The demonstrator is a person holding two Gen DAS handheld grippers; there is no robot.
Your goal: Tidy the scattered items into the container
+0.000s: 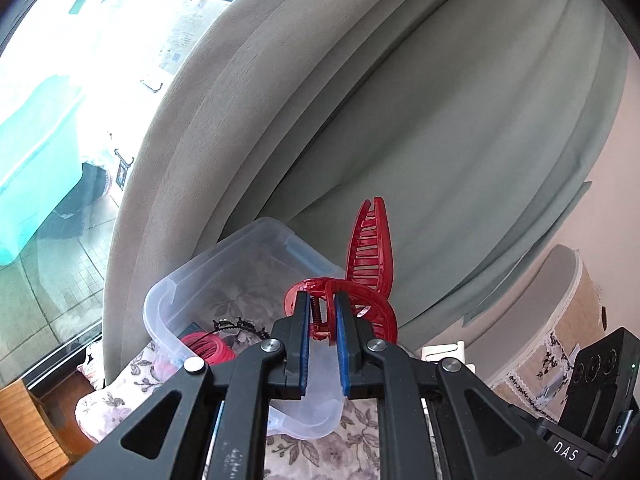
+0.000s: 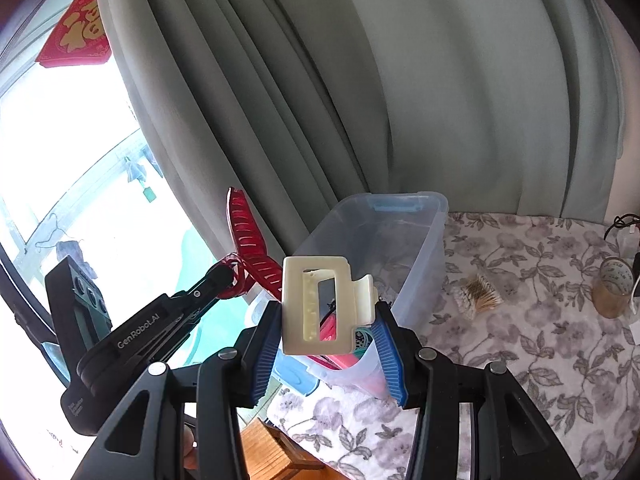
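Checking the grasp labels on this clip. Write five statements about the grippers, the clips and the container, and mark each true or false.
1. The left gripper is shut on the red hair clip. True.
2. The right gripper is empty. False: it holds the cream hair clip.
3. The clear plastic container is empty. False: red and dark items lie inside.
4. The container stands on a floral cloth. True.
5. The red clip is already in the container. False: it is held up in the air.

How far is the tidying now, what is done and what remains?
Done: red coil bands lie in the clear container. In hand: left tool holds the red claw clip, right tool the cream clip. Left: cotton swabs on the floral cloth.
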